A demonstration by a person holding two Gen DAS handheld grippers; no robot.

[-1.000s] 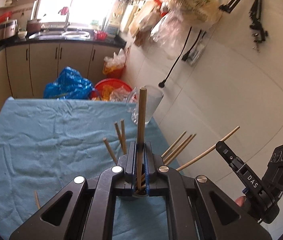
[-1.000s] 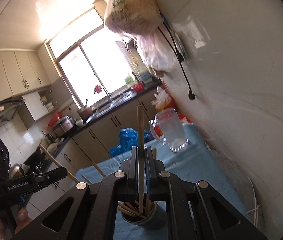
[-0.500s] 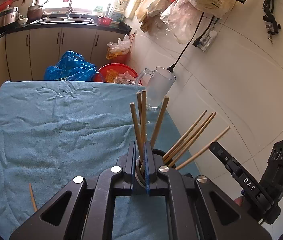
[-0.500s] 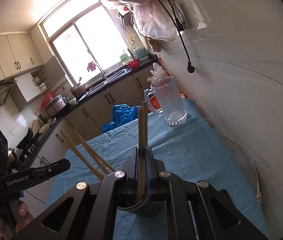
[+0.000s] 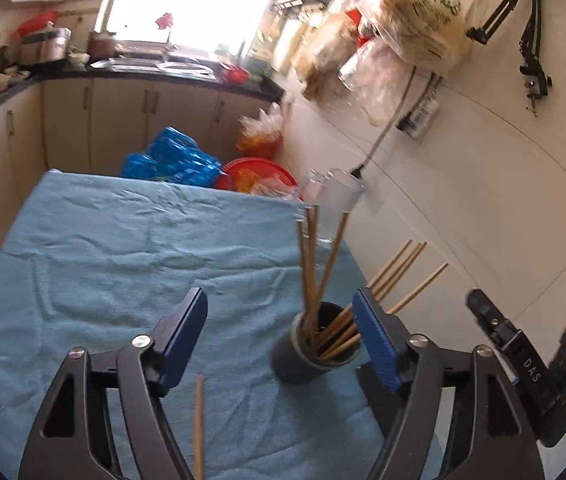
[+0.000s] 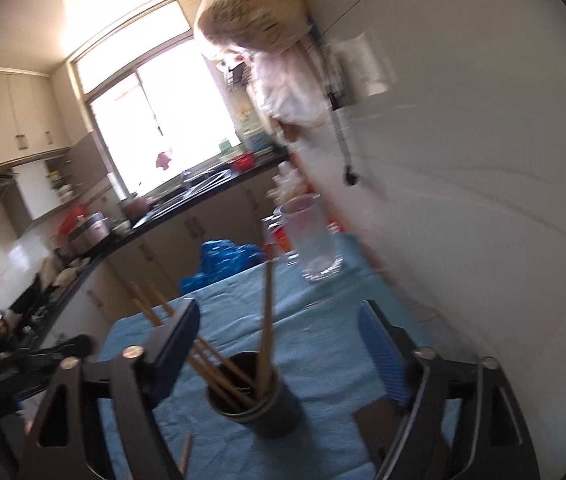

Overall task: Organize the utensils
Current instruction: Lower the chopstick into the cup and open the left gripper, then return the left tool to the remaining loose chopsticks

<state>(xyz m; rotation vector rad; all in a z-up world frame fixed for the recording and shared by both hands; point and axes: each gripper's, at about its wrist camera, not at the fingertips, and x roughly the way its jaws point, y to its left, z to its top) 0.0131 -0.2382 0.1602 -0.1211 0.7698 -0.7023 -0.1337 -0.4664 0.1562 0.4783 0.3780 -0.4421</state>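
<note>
A dark round holder [image 5: 310, 354] stands on the blue cloth [image 5: 123, 248] and holds several wooden chopsticks [image 5: 310, 264]. My left gripper [image 5: 281, 320] is open and empty, with the holder just inside its right finger. One loose chopstick [image 5: 199, 420] lies on the cloth below its left finger. In the right wrist view the holder [image 6: 257, 400] with its chopsticks [image 6: 267, 320] sits between the fingers of my open, empty right gripper [image 6: 283, 340]. A loose chopstick [image 6: 185, 452] lies on the cloth at the lower left.
A clear glass mug [image 5: 335, 204] stands at the cloth's far right corner, also in the right wrist view [image 6: 315, 240]. The white tiled wall [image 5: 483, 200] runs along the right. Blue bags [image 5: 171, 160] and a red basin [image 5: 259, 172] lie beyond the table. The other gripper's body [image 5: 535, 364] is at right.
Both grippers have opened and let go of their chopsticks, which now stand in the holder. Both grippers have pulled back from the holder.
</note>
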